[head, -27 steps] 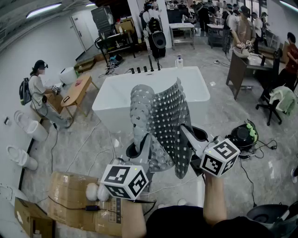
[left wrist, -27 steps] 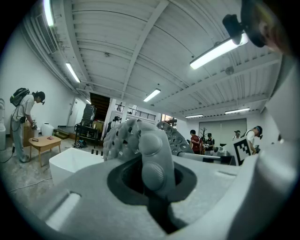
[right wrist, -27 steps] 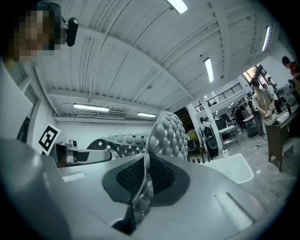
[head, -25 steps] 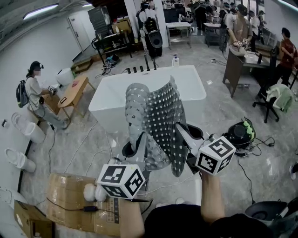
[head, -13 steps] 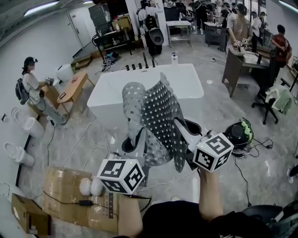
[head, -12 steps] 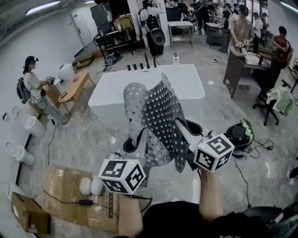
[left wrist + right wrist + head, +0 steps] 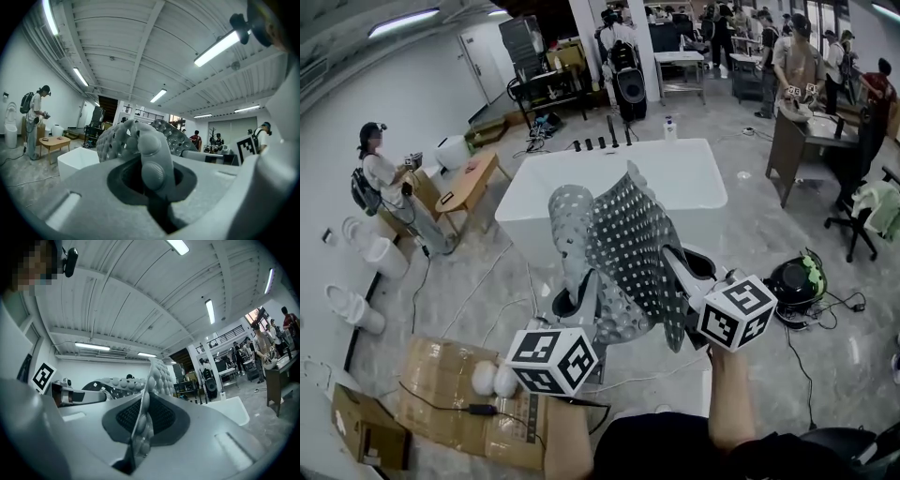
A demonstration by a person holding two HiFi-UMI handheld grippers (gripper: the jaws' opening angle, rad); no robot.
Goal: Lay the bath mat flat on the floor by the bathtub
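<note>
Left claw (image 7: 584, 298) and right claw (image 7: 679, 273) each pinch the bath mat (image 7: 623, 234) at its lower edge, holding it mid-air, near side of the bathtub (image 7: 689, 178), probably to spread it before lowering onto the floor (image 7: 478, 300).

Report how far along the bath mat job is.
Done: the left tool and right tool are both clamped on the bath mat. In hand: it is held up, curled, before the bathtub. Left: lower it and spread it flat on the floor.

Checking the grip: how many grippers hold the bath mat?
2: the left gripper clamps the bath mat at its lower left, the right gripper at its lower right.
</note>
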